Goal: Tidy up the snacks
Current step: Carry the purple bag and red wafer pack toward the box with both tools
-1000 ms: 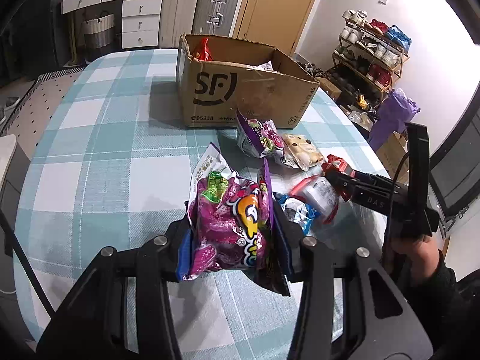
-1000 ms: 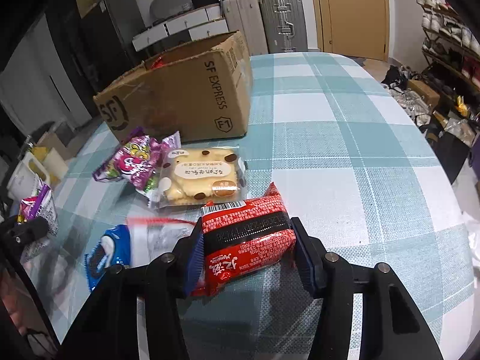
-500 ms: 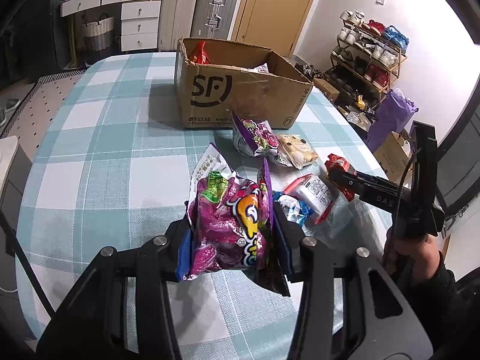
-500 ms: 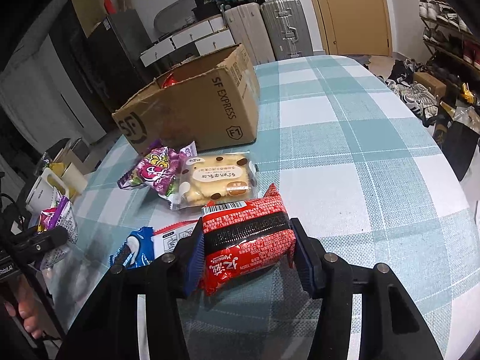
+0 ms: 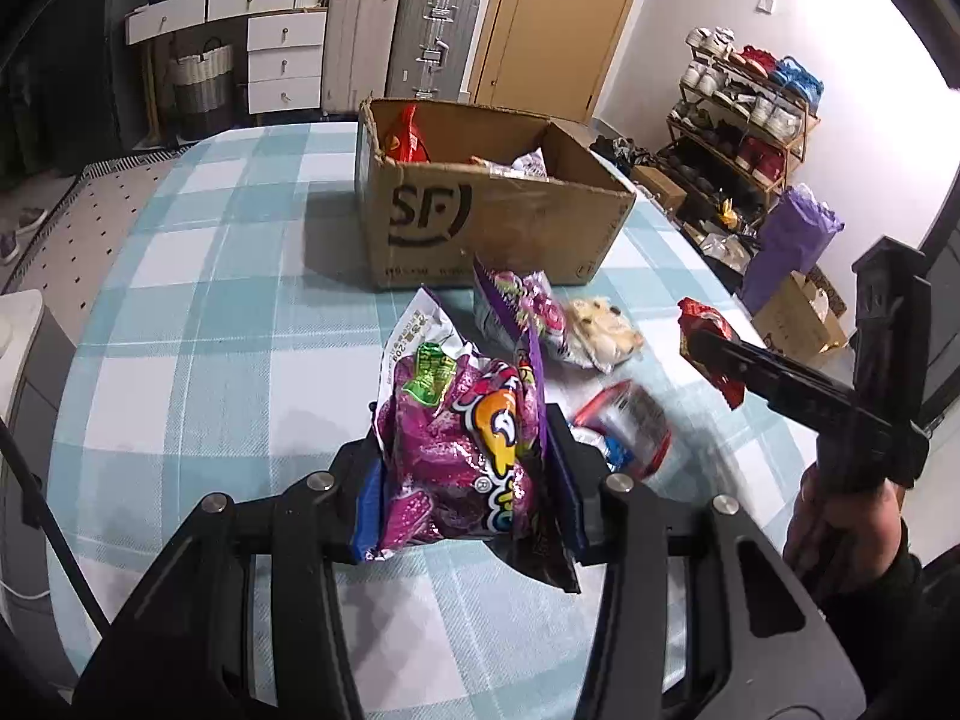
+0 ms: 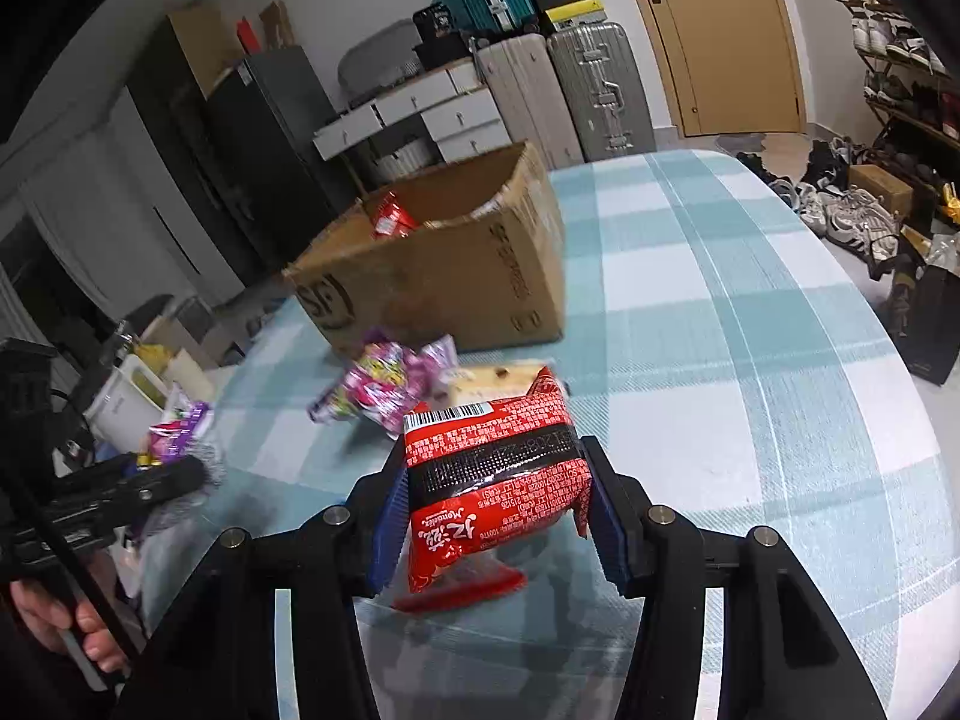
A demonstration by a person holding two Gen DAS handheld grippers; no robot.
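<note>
My left gripper [image 5: 468,480] is shut on a purple snack bag [image 5: 462,456] and holds it above the checked table [image 5: 198,312]. My right gripper [image 6: 492,516] is shut on a red snack packet [image 6: 492,474], lifted off the table; it shows at the right of the left wrist view [image 5: 708,354]. An open SF cardboard box [image 5: 486,228] stands ahead with a red packet [image 5: 405,141] inside. A second purple bag [image 5: 516,306], a bread packet [image 5: 603,333] and a blue and red packet [image 5: 624,432] lie in front of the box.
Suitcases [image 5: 396,30] and white drawers [image 5: 282,60] stand behind the table. A shoe rack [image 5: 750,108] and a purple bag [image 5: 789,240] are on the right. A white container [image 6: 129,399] sits left of the table in the right wrist view.
Both grippers have risen with their snacks. The red packet has lifted clear of the table and moved toward the box.
</note>
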